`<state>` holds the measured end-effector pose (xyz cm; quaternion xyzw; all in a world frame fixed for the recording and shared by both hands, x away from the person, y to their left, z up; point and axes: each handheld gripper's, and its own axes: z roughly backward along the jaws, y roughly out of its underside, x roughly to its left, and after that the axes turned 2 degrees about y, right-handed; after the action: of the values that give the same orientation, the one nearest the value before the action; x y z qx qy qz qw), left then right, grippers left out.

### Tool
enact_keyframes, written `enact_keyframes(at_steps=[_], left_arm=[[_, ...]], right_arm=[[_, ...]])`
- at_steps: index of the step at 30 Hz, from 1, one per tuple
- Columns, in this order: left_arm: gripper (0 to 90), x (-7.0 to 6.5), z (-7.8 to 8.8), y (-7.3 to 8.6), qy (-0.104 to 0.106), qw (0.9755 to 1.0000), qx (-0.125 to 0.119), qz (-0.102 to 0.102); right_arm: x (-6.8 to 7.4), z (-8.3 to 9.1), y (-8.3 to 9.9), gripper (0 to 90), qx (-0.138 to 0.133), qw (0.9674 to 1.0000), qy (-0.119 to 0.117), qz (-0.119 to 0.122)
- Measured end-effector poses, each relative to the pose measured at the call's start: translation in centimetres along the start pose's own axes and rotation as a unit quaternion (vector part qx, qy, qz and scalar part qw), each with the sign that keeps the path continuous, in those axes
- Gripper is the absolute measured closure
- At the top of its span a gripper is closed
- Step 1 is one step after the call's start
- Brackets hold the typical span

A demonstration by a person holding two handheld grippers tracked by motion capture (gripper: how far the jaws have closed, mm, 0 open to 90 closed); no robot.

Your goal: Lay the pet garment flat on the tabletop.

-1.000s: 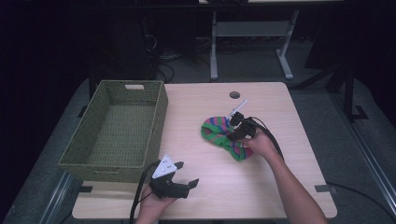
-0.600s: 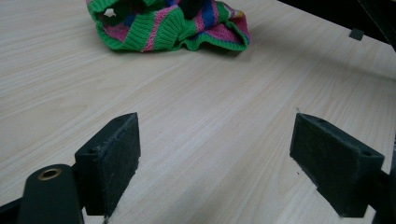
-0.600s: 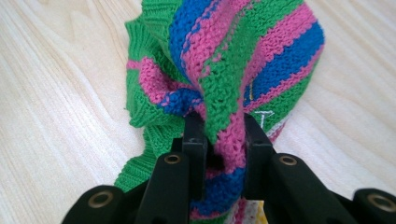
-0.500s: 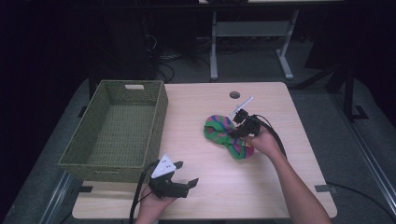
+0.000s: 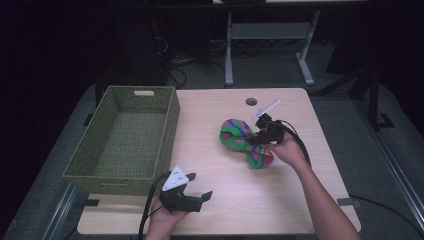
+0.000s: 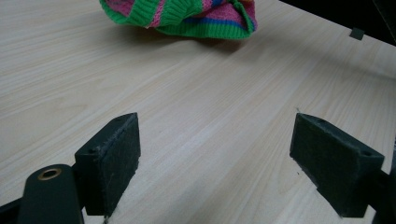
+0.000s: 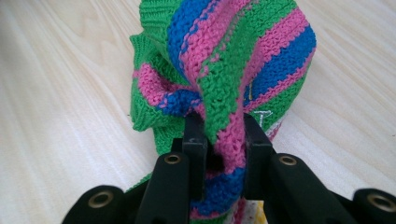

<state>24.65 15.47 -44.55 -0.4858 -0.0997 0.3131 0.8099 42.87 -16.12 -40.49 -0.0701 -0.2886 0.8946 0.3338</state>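
Bunching at the table's centre-right, the striped green, pink and blue knitted garment (image 5: 243, 141) sits pinched in the right gripper (image 5: 256, 139), whose jaws clamp its fold. At nine o'clock stands the woven green basket (image 5: 100, 157); at seven o'clock the left gripper (image 5: 199, 187) rests, jaws apart.

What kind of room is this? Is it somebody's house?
Probably not a house; it looks like a lab or workroom. A plain table stands in a dark room, cables trail on the floor behind it, and a metal stand is at the back.
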Motion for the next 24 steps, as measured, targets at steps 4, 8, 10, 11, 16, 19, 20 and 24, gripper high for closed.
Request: enact_keyframes(at_steps=[4, 8, 10, 11, 16, 19, 20, 24], left_arm=[[15.8, -0.1, -0.1, 0.0, 0.001, 1.0000, -0.001, 0.001], [15.8, -0.1, -0.1, 0.0, 0.000, 1.0000, -0.004, 0.004], [15.8, 0.0, -0.1, 0.0, 0.001, 1.0000, -0.003, 0.003], [15.8, 0.0, 0.0, 0.0, 0.000, 1.0000, -0.004, 0.004], [15.8, 0.0, 0.0, 0.0, 0.000, 1.0000, -0.003, 0.003], [15.8, 0.0, 0.0, 0.0, 0.000, 1.0000, -0.005, 0.005], [15.8, 0.0, 0.0, 0.0, 0.000, 1.0000, -0.005, 0.004], [15.8, 0.0, 0.0, 0.0, 0.000, 0.9999, -0.010, 0.010]], right_arm=[[0.2, 0.9, -0.1, 75.9, -0.003, 1.0000, 0.001, 0.007], [0.2, 1.4, -0.1, 75.9, -0.007, 0.9999, -0.001, 0.011], [0.3, 1.7, -0.1, 75.9, -0.009, 0.9998, -0.002, 0.015], [0.3, 1.9, -0.2, 75.9, -0.009, 0.9999, -0.001, 0.013], [0.5, 2.7, -0.2, 75.9, -0.018, 0.9997, -0.006, 0.018], [0.6, 3.0, -0.2, 75.9, -0.018, 0.9996, -0.007, 0.023], [0.7, 3.2, -0.1, 75.9, -0.019, 0.9994, -0.008, 0.028], [0.7, 3.7, -0.1, 75.9, -0.022, 0.9993, -0.012, 0.027]])
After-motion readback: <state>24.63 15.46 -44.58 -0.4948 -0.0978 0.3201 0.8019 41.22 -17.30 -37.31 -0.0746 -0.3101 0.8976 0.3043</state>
